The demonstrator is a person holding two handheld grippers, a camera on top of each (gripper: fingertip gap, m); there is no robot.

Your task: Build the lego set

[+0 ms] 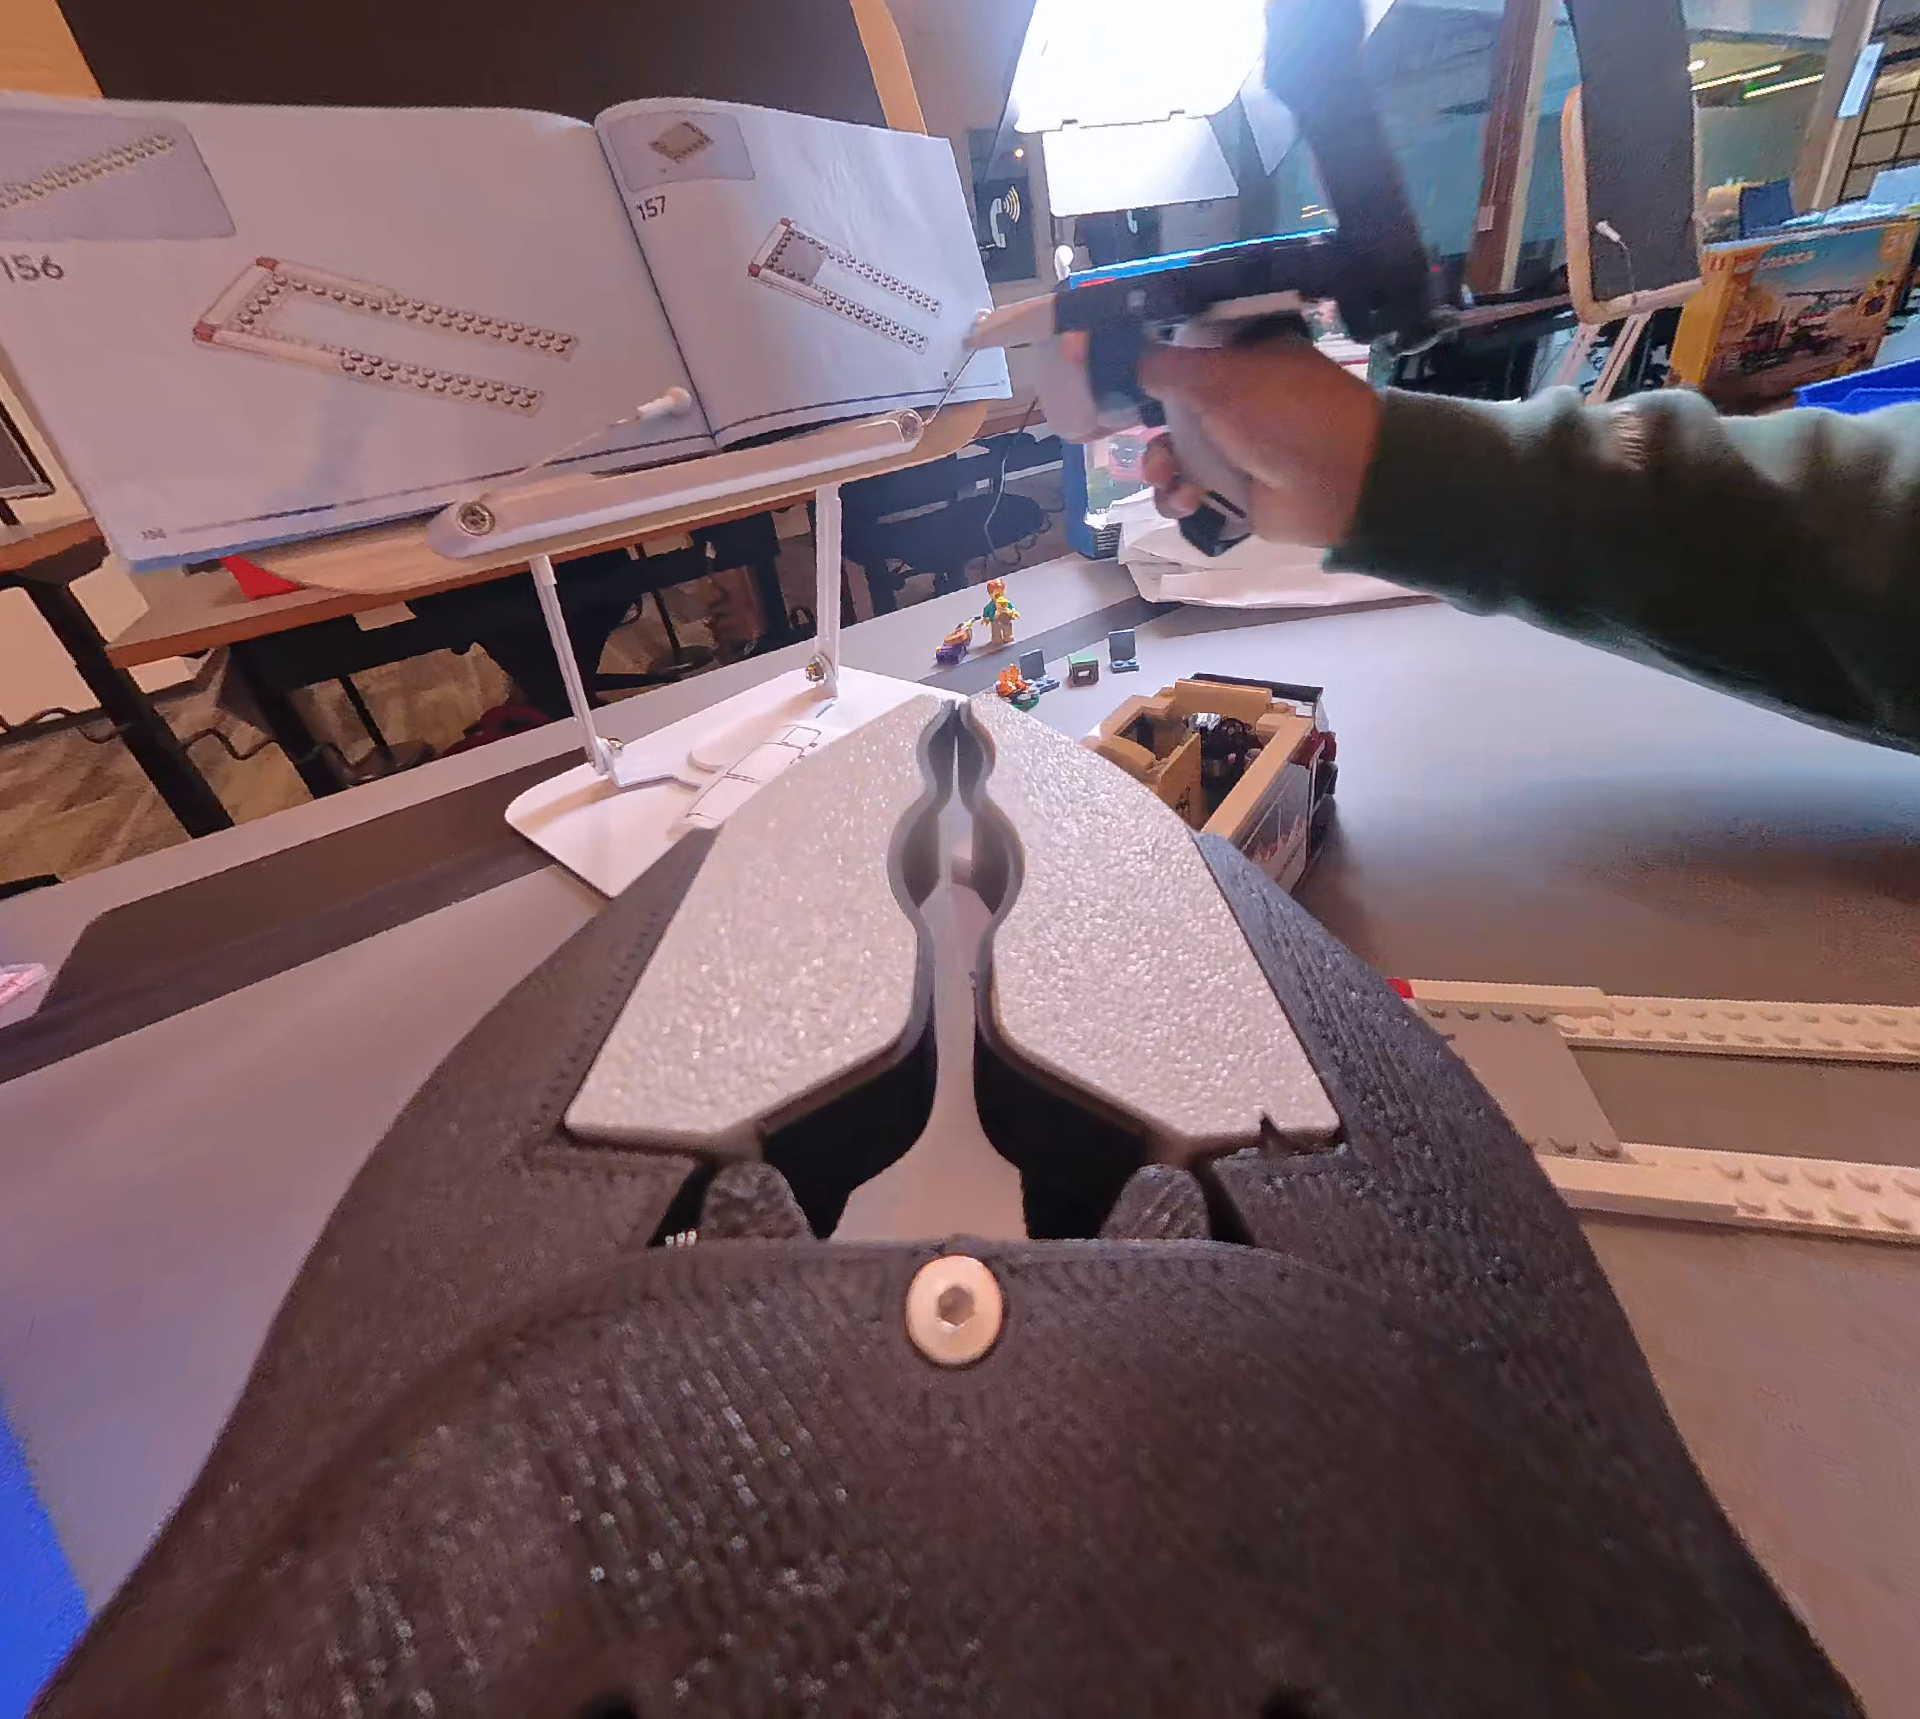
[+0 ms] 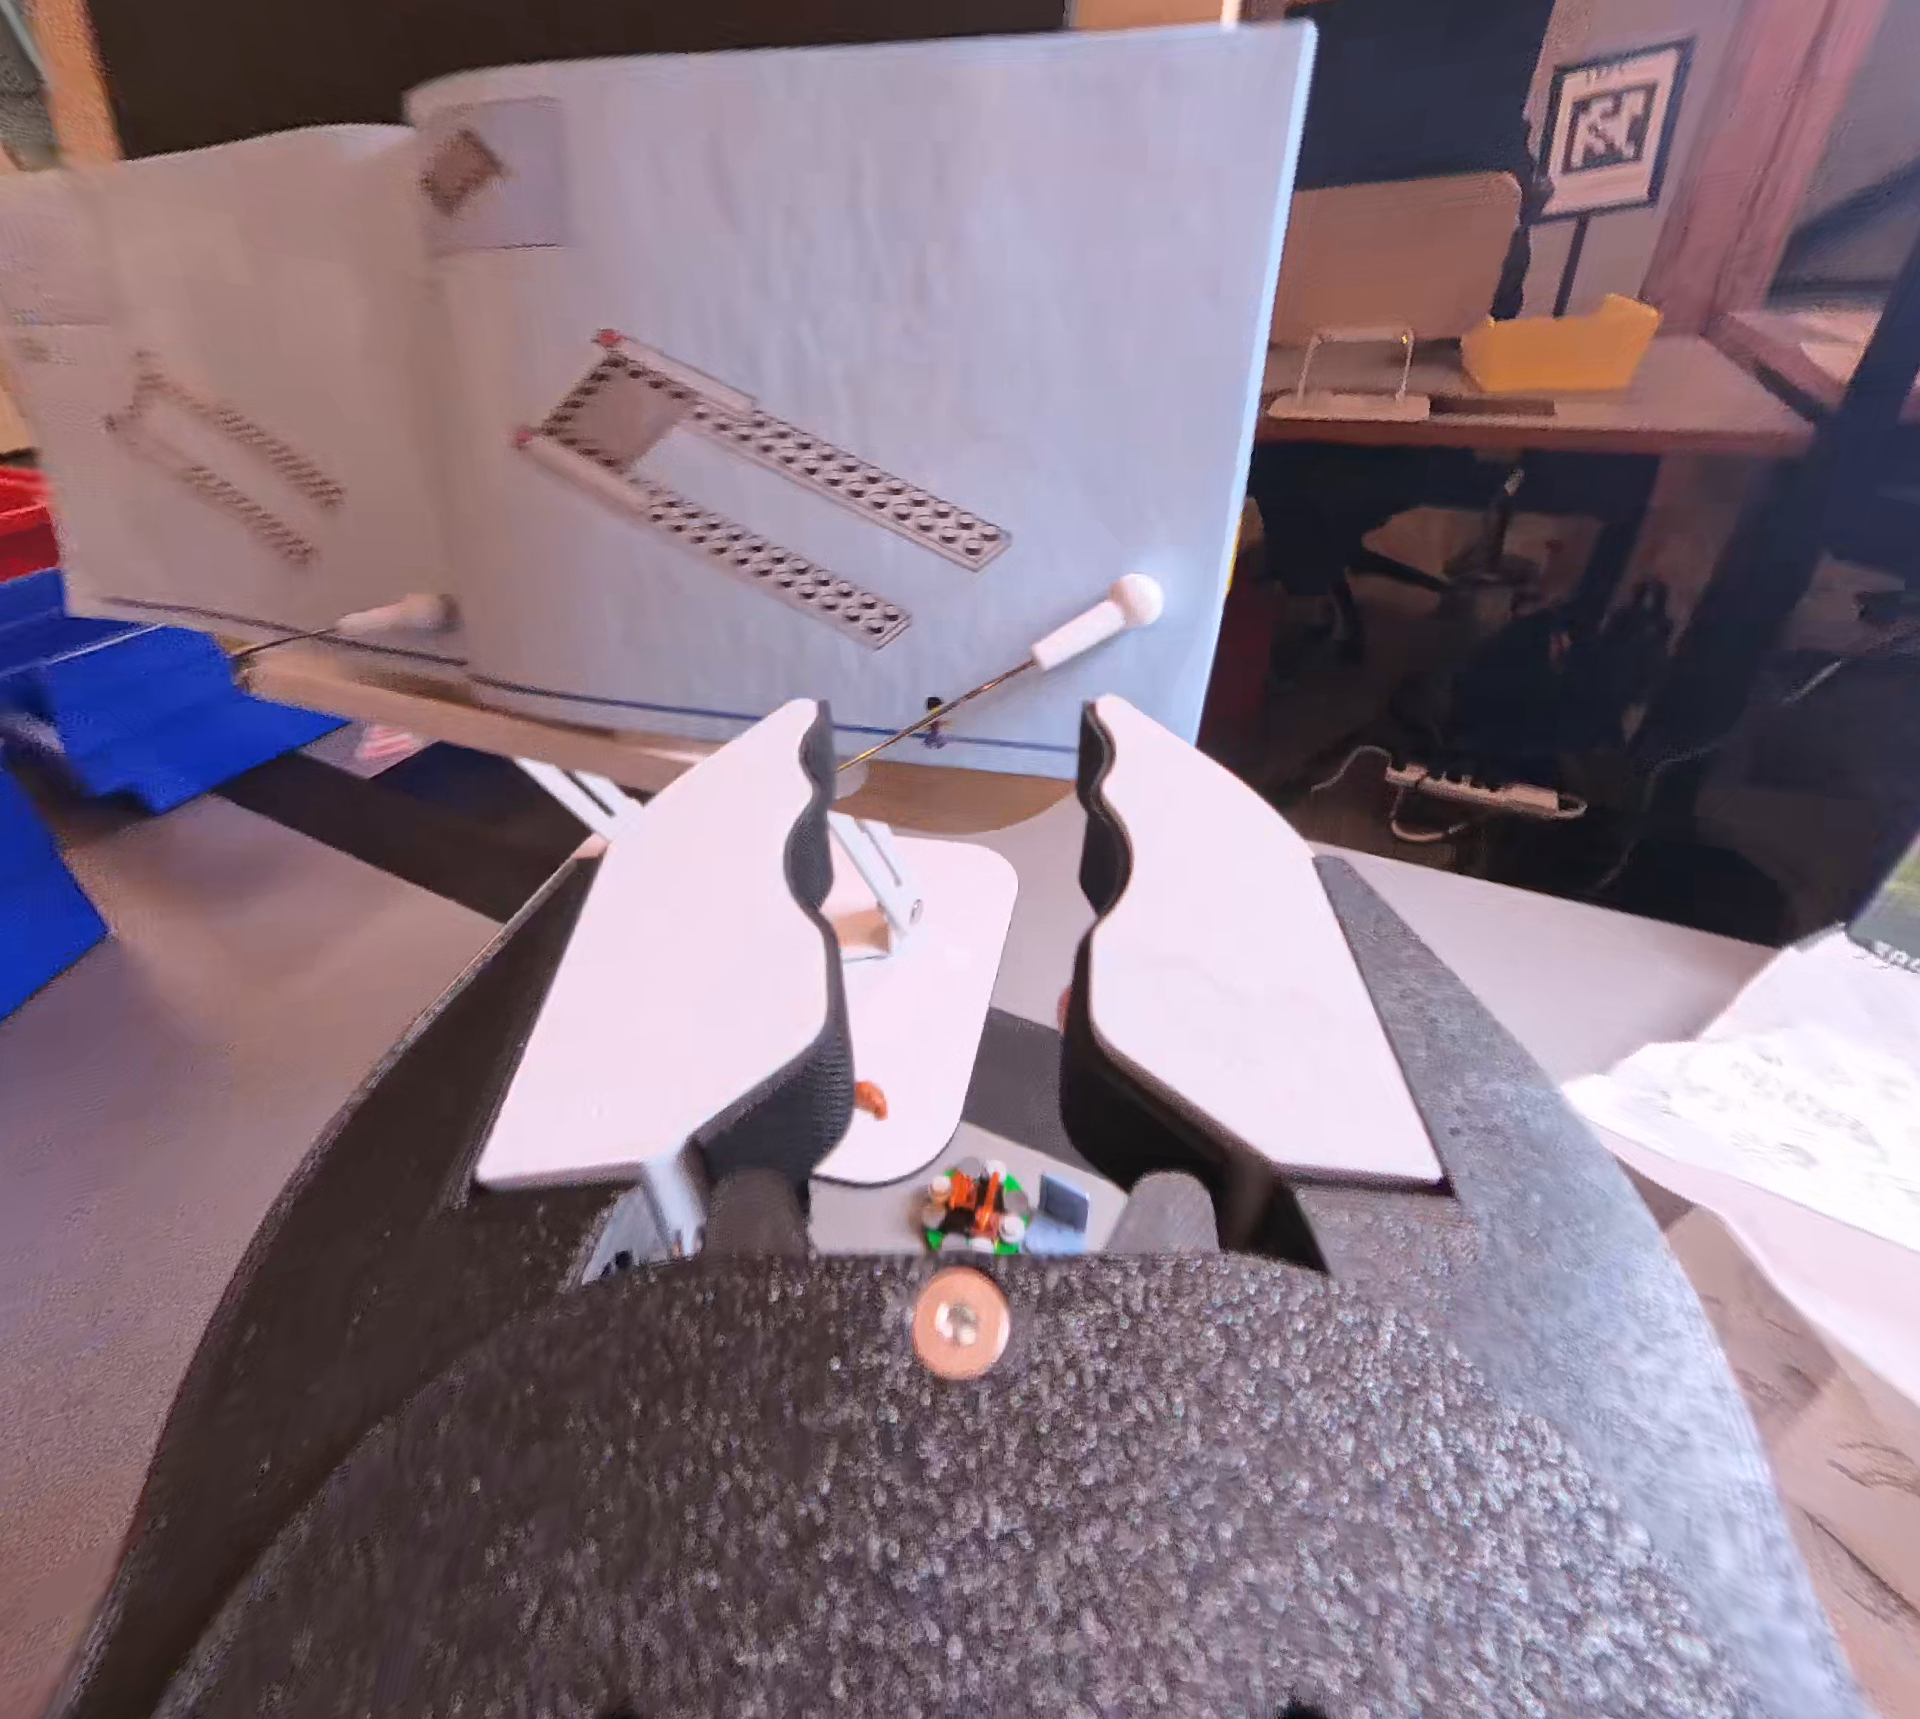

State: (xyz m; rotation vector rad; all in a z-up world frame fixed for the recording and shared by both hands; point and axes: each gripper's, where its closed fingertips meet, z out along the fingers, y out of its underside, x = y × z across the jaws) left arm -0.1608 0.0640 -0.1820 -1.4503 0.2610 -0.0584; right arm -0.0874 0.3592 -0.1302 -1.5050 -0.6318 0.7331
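Two tools differ: the left tool (image 1: 957,713) is clenched on nothing, while the right tool (image 2: 954,734) gapes, released. Nearest the right tool, the thin, floppy paper page of the open instruction booklet (image 2: 831,298) on its white wire stand (image 2: 914,942) at the bench's far edge looks easily torn, best pinched at its free right edge.

The desk (image 1: 1558,838) is plain grey with a darker grey band. The open booklet (image 1: 416,298) has pale blue-white pages printed with grey studded plates, on a white stand (image 1: 623,796). The left gripper (image 1: 958,713) has speckled white fingers (image 1: 810,921) on a black textured body. A tan and white brick vehicle (image 1: 1226,755) stands by; bins (image 2: 125,713) are blue, the sleeve (image 1: 1662,526) dark green.
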